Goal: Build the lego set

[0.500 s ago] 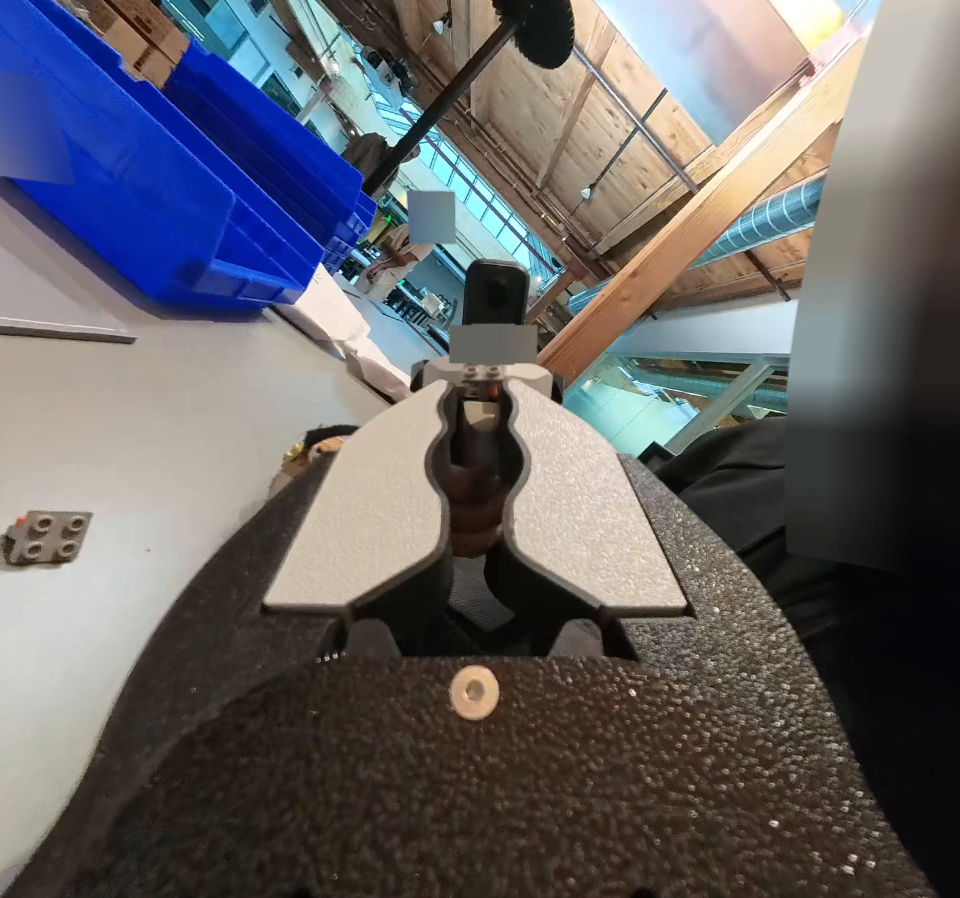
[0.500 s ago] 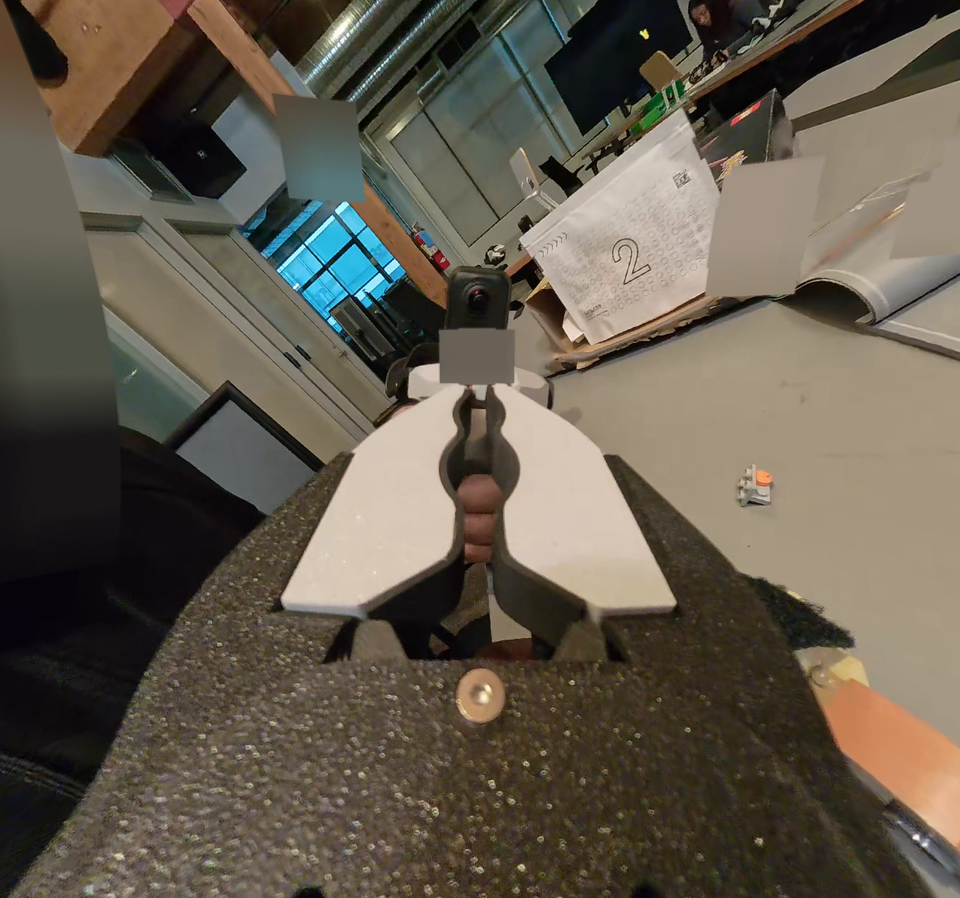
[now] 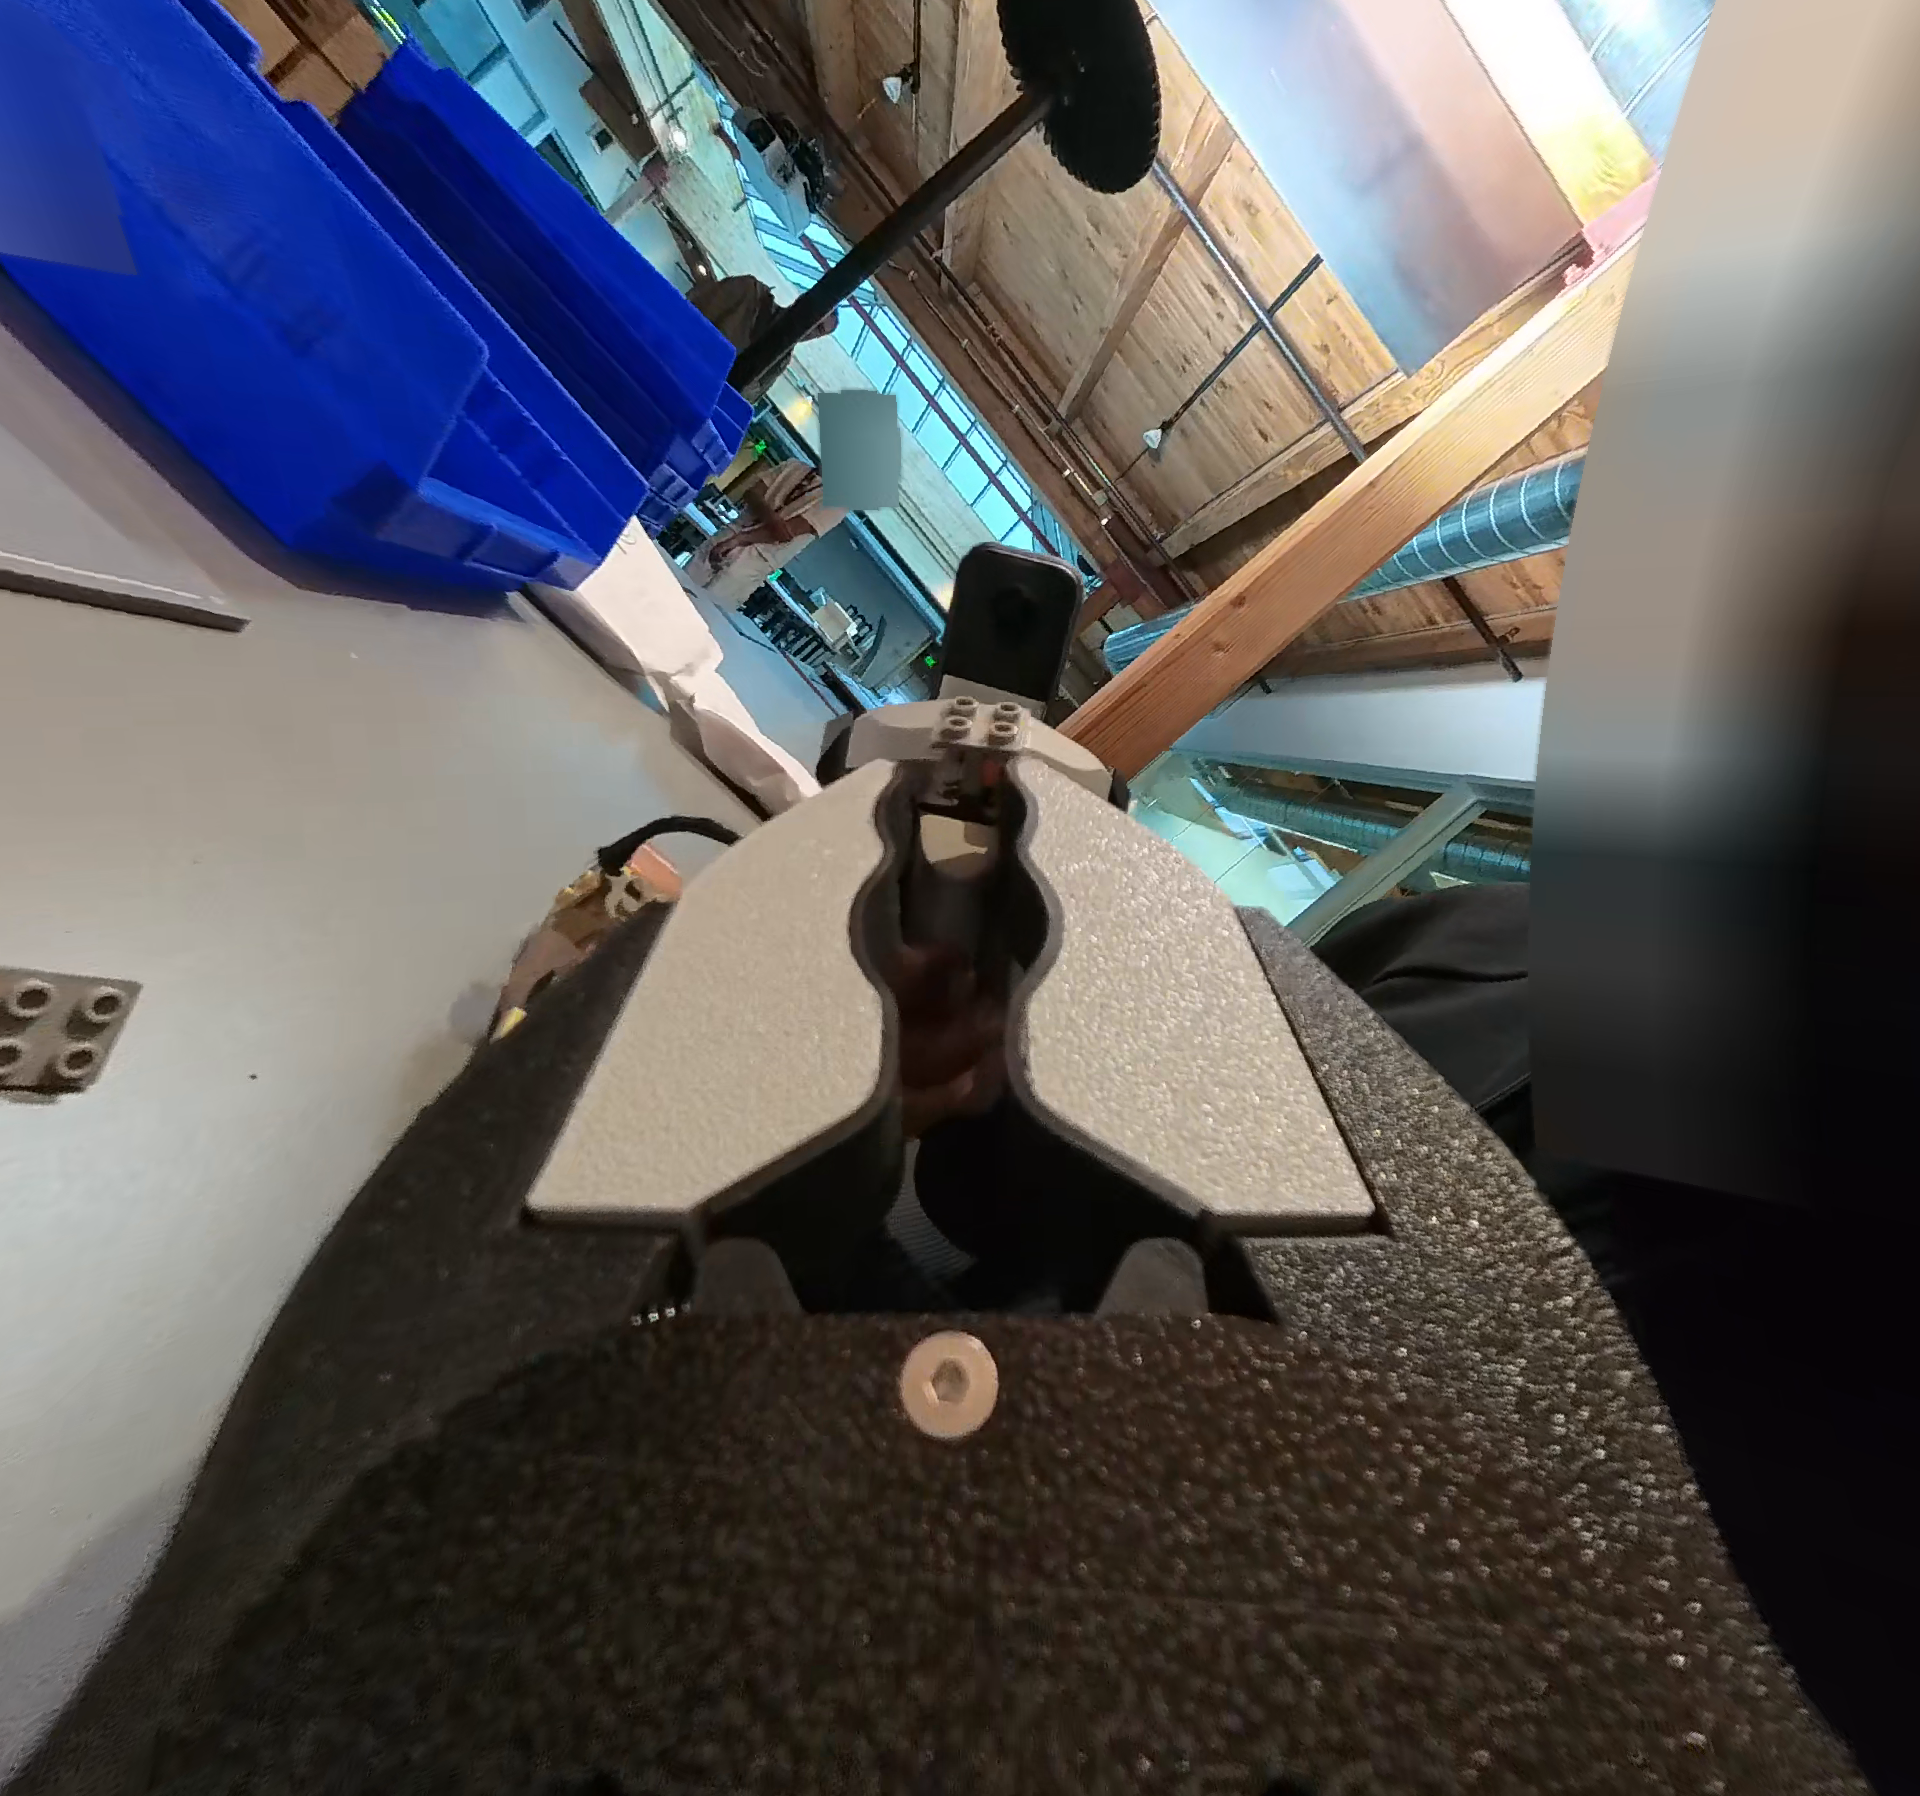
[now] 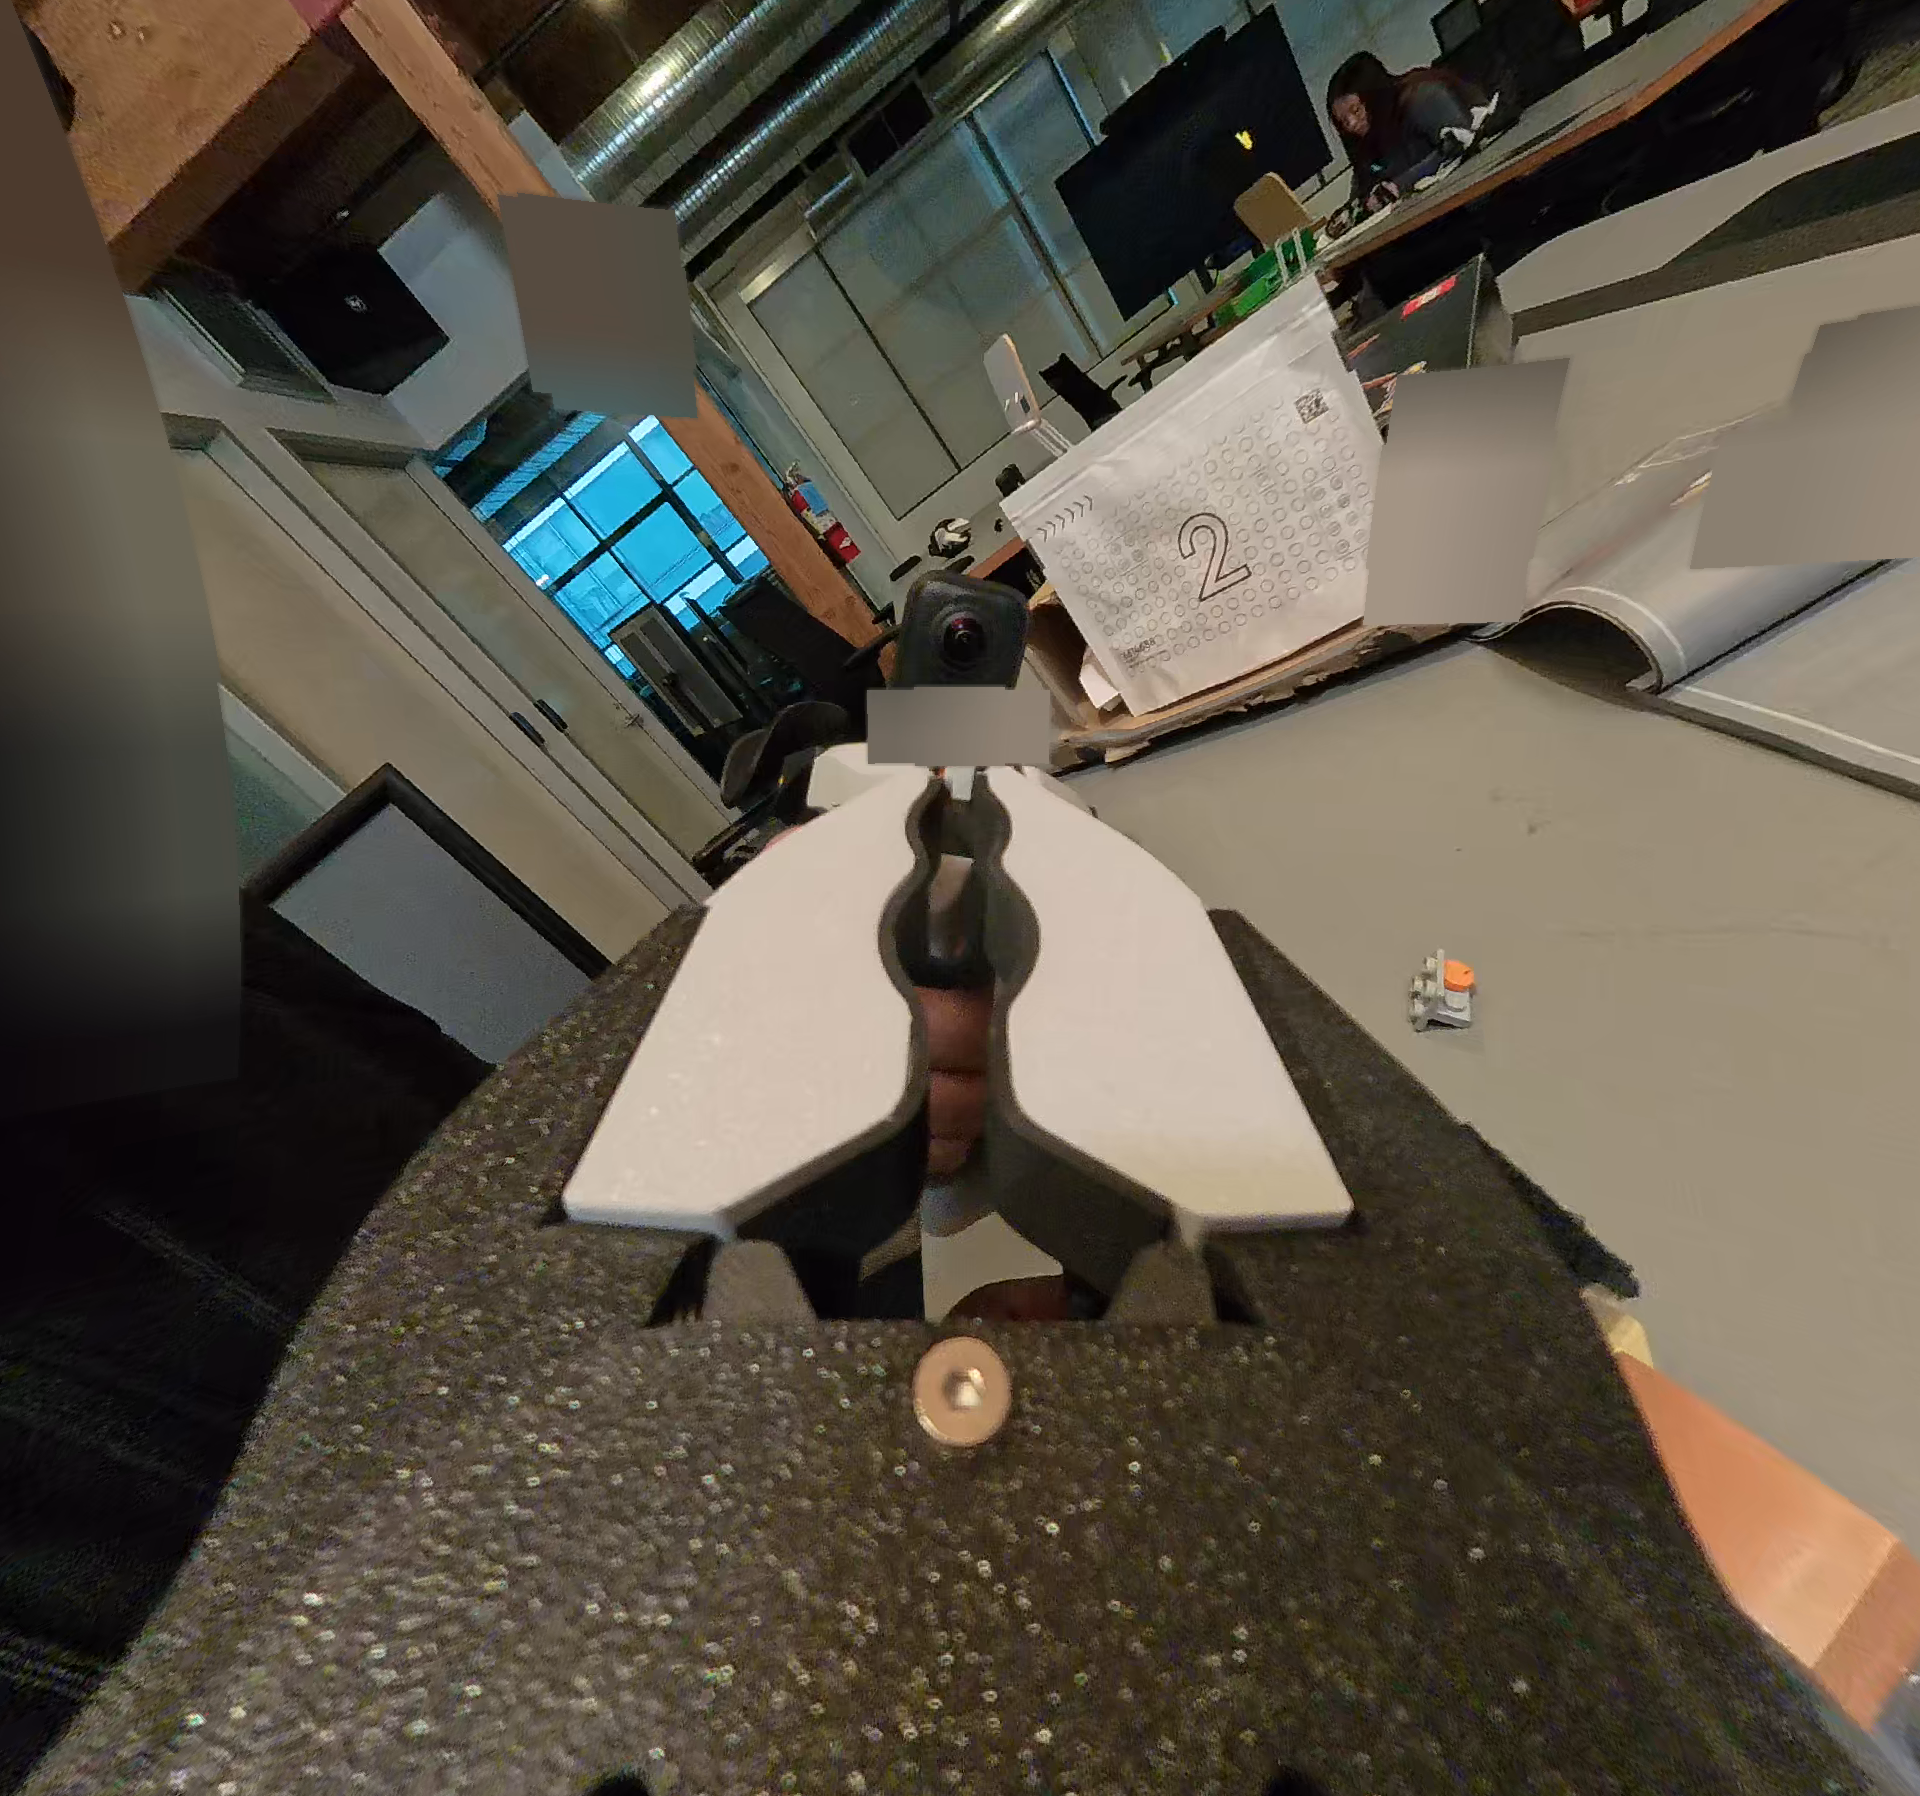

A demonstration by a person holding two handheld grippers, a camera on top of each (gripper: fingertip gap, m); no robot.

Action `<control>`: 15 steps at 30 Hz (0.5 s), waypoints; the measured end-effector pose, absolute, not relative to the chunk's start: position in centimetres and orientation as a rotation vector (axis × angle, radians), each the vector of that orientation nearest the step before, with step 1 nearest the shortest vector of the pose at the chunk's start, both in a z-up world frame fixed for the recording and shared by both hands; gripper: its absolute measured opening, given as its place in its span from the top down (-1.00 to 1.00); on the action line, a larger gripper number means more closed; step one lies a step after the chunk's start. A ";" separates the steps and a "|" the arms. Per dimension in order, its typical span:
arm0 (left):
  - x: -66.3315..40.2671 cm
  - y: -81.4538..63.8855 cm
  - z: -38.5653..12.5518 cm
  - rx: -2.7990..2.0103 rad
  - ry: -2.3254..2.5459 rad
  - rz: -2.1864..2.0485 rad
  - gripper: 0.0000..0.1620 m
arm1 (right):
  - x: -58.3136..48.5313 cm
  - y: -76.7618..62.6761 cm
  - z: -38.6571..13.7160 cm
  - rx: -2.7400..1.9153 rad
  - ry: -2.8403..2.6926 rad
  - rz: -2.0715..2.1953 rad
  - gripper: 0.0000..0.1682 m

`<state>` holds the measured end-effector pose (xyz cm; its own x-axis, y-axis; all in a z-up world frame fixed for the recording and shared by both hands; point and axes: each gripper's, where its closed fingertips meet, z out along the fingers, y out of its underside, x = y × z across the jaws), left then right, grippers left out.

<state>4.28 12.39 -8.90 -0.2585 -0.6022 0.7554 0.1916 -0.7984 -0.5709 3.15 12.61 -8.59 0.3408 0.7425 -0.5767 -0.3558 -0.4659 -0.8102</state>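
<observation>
Lego pieces are sitting both in the grippers and loose on the grey table [image 4: 1558, 915]. In the left wrist view, the left gripper [image 3: 961, 780] is pointing tip to tip at the right gripper [image 3: 977, 723], and a small grey studded plate [image 3: 982, 730] is sitting right where the two sets of tips are meeting. The left jaws are standing close together, pinching a small piece under that plate; how much of the plate they are gripping themselves I cannot tell. In the right wrist view, the right gripper [image 4: 961, 790] is facing the left gripper [image 4: 935, 770], its jaws drawn nearly together on a thin light grey piece [image 4: 961, 788] at the tips; a blur patch is covering what lies just beyond.

Another grey four-stud plate [image 3: 57, 1029] is lying flat on the table at the far left edge of the left wrist view, well apart from the grippers. A small grey assembly with an orange round part [image 4: 1444, 993] is resting on the table to the right of the right gripper. Blue bins [image 3: 312, 292] are standing stacked at the far left. A white numbered bag [image 4: 1205, 541] is leaning at the far side of the table, with an open instruction booklet [image 4: 1621, 624] lying to its right.
</observation>
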 end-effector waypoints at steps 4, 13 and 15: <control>4.5 12.4 -9.0 -1.502 0.471 -2.118 0.83 | 3.2 12.7 -8.8 -1.588 -0.362 1.308 0.94; 4.3 12.6 -9.0 -1.466 0.442 -2.111 0.93 | 3.1 12.2 -10.0 -1.655 -0.504 1.158 0.86; 4.4 12.6 -9.0 -1.470 0.455 -2.096 0.93 | 2.8 11.9 -10.3 -1.668 -0.557 1.106 0.84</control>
<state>4.41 12.55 -9.03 -0.2637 -0.5989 0.7562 0.2315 -0.8003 -0.5531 2.79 11.93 -10.31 0.4719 0.7854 -0.4004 -0.1458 -0.3784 -0.9141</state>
